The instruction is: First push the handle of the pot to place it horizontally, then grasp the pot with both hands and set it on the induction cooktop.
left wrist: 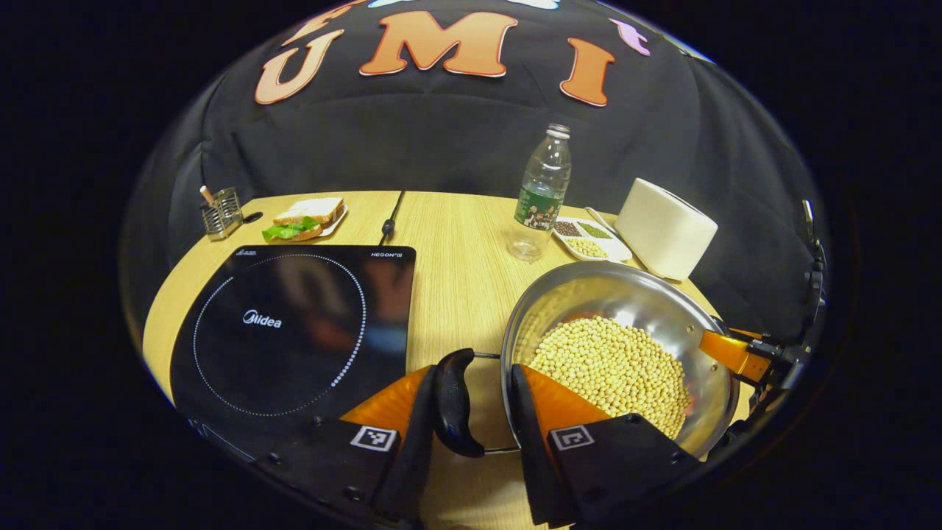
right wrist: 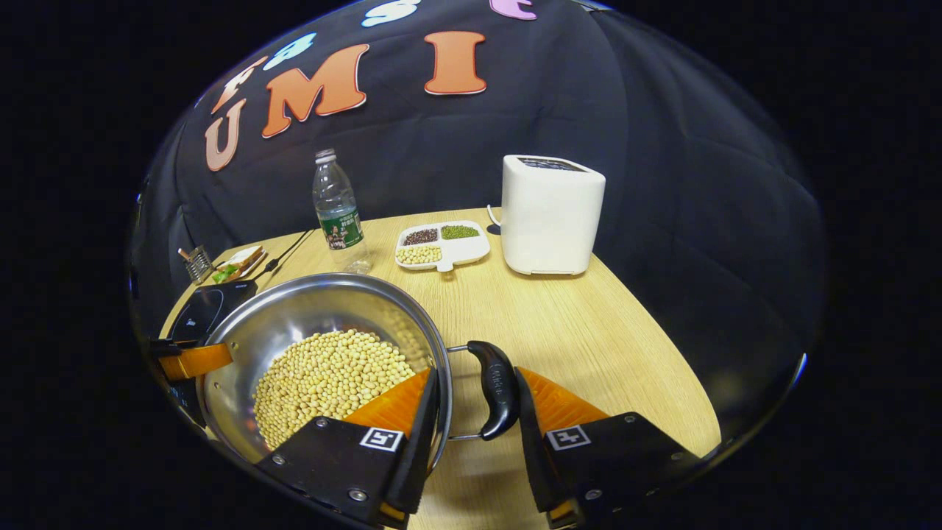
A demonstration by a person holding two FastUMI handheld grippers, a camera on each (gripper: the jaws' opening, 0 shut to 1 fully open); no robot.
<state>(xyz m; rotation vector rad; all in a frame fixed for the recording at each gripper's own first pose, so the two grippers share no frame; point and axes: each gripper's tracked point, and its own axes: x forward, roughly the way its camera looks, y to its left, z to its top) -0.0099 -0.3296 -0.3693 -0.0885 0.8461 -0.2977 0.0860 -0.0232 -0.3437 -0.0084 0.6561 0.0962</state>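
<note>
A steel pot (left wrist: 625,278) full of soybeans (left wrist: 611,368) stands on the wooden table, right of the black induction cooktop (left wrist: 294,331). My left gripper (left wrist: 473,372) is open and straddles the pot's black side handle (left wrist: 456,401); the handle lies against one finger and the other finger reaches over the rim. My right gripper (right wrist: 477,374) is open as well, with the opposite handle (right wrist: 497,397) between its fingers and one finger over the rim of the pot (right wrist: 309,309). The right gripper (left wrist: 743,353) appears at the pot's far side, as does the left gripper (right wrist: 195,361). Beyond the pot lies the cooktop (right wrist: 202,305).
Behind the pot stand a water bottle (left wrist: 543,191), a divided dish of beans (left wrist: 589,239) and a white appliance (right wrist: 550,213). A sandwich plate (left wrist: 305,218) and a metal holder (left wrist: 221,212) sit behind the cooktop. A cable (left wrist: 390,217) runs off the table's back.
</note>
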